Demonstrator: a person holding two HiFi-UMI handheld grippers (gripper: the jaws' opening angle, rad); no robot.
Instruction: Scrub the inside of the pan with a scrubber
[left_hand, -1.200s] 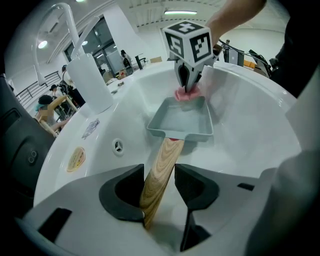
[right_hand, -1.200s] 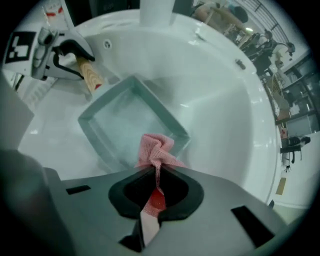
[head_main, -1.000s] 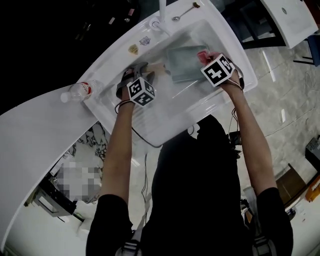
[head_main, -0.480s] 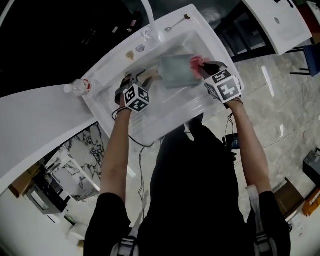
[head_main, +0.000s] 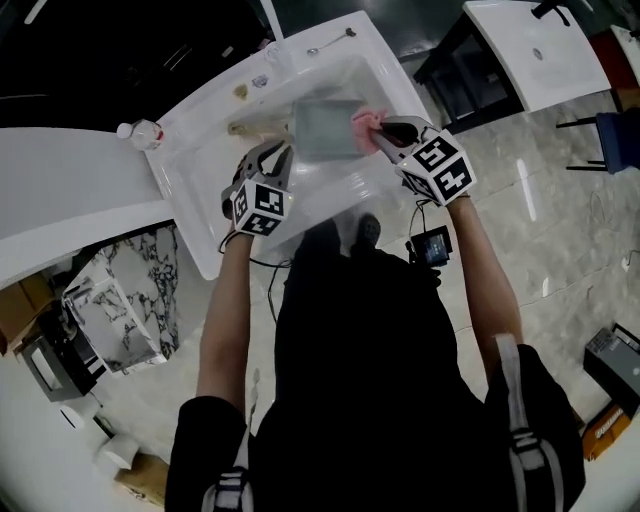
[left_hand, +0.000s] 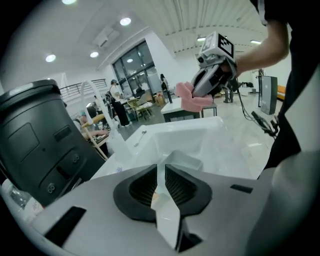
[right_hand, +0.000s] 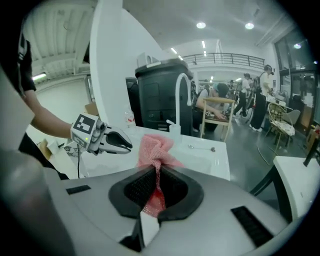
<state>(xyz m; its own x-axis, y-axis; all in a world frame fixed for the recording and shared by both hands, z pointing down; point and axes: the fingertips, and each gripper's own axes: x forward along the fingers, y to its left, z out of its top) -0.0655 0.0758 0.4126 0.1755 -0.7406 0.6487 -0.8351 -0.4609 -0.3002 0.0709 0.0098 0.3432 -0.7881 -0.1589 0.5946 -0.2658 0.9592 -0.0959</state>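
Note:
A square grey pan (head_main: 322, 128) lies in the white sink (head_main: 200, 190), its tan handle (head_main: 245, 127) pointing left. My left gripper (head_main: 273, 156) hovers at that handle. Its jaws are closing to a narrow slit, and a sliver of tan, apparently the handle, shows between the pads (left_hand: 159, 186). The pan's corner (left_hand: 182, 159) lies just beyond. My right gripper (head_main: 383, 130) is shut on a pink mesh scrubber (head_main: 364, 128) at the pan's right edge. The scrubber (right_hand: 156, 146) bunches out above the jaws (right_hand: 159, 176).
A curved faucet (right_hand: 182, 100) rises at the sink's far rim, with a spoon (head_main: 330, 42) on the ledge beside it. A plastic bottle (head_main: 140, 131) lies on the counter to the left. A black bin (left_hand: 40, 140) stands close by. A white table (head_main: 540, 50) is at the far right.
The head view has shifted, so the sink now sits higher in the picture. Both grippers stay at the pan: the left by the handle, the right with the scrubber at its right edge.

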